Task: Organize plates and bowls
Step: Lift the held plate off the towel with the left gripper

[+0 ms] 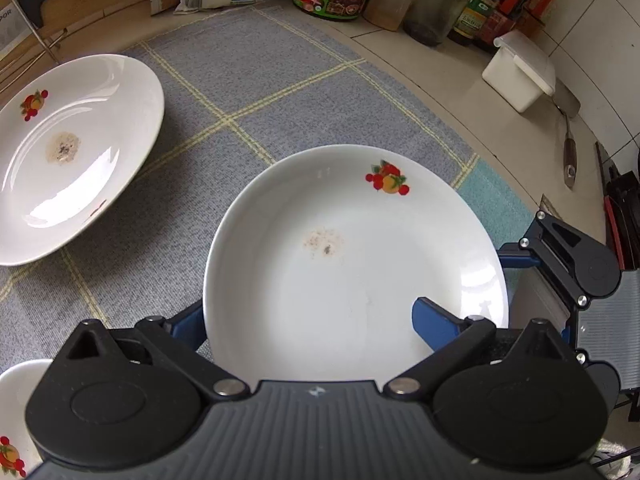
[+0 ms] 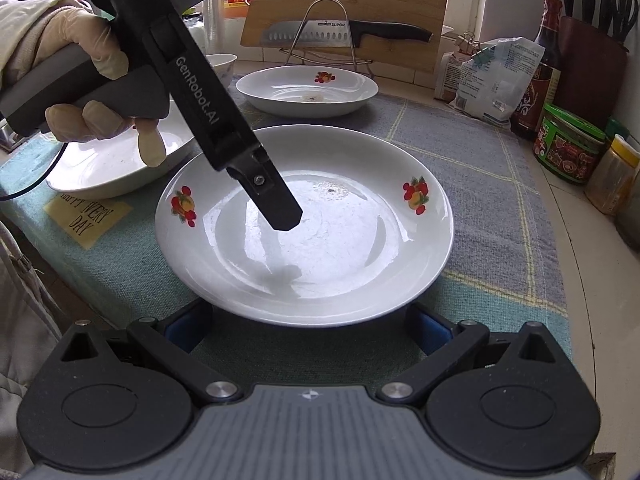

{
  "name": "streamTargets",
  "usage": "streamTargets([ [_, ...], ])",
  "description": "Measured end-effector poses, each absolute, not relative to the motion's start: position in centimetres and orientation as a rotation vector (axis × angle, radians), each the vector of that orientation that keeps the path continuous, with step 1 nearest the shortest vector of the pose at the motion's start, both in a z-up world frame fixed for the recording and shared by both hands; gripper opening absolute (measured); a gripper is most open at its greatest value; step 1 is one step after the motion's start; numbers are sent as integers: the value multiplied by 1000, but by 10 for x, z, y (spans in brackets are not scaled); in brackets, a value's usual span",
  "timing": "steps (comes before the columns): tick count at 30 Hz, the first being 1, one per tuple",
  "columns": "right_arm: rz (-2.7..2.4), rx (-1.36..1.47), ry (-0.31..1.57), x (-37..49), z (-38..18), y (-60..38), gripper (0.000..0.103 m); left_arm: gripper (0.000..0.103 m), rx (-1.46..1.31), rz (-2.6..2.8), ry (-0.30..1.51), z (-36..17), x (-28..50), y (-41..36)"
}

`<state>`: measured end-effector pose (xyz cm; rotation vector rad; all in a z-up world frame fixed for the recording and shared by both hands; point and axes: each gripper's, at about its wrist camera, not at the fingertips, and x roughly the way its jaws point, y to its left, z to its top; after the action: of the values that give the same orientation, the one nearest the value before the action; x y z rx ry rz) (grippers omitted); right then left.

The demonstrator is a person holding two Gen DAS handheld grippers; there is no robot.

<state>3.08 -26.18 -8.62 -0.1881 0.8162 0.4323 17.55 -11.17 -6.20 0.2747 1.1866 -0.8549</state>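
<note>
A kitchen worktop [image 1: 420, 68] carries a grey-blue checked cloth [image 1: 280, 92], with jars and bottles lined up along the tiled wall and a cutting board and knife [image 2: 344, 34] propped on a wire rack at the back.

The near plate [image 2: 320, 248], white with fruit prints, sits on the cloth in the middle of both views. The left tongs [image 1: 308, 320] are spread wide around its edge: one blue finger shows under the rim on the outer side, the other lies over the inside of the plate. In the right wrist view the finger inside the plate hangs above the shiny bottom with its reflection below it. Whether either finger touches the plate I cannot tell. A gloved hand [image 2: 88, 80] holds the grey handle of these tongs.

The right tongs [image 2: 308, 328] are also wide open and hold nothing; their blue fingers sit low at the plate's near edge, one to each side, close to the cloth.

A second plate [image 1: 68, 152] with a brownish spot in its centre lies farther back on the cloth, apart from the first. A third dish [image 2: 116, 164] sits behind the left tongs near a yellow label [image 2: 86, 216]. A small bowl [image 2: 222, 64] stands behind that.
</note>
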Motion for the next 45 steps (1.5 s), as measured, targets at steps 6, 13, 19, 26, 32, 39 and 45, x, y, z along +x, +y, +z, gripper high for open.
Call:
streamTargets([
  [6, 483, -207, 809, 34, -86, -264, 103, 100, 237, -893, 1201, -58, 186, -114],
  [13, 512, -220, 816, 39, -86, -265, 103, 95, 233, -912, 1253, -62, 193, -115],
  [19, 525, -224, 821, 42, -86, -266, 103, 95, 247, -932, 1271, -62, 197, -118],
  [26, 544, -239, 832, 47, -84, -265, 103, 95, 249, -952, 1283, -62, 202, -118],
  [32, 554, -240, 835, 48, -84, -266, 103, 95, 252, -961, 1288, -62, 203, -120],
  [39, 551, -240, 844, 51, -84, -265, 103, 95, 252, -962, 1286, -62, 203, -119],
  [45, 545, -243, 858, 54, -84, -263, 103, 95, 257, -964, 1281, -62, 203, -119],
])
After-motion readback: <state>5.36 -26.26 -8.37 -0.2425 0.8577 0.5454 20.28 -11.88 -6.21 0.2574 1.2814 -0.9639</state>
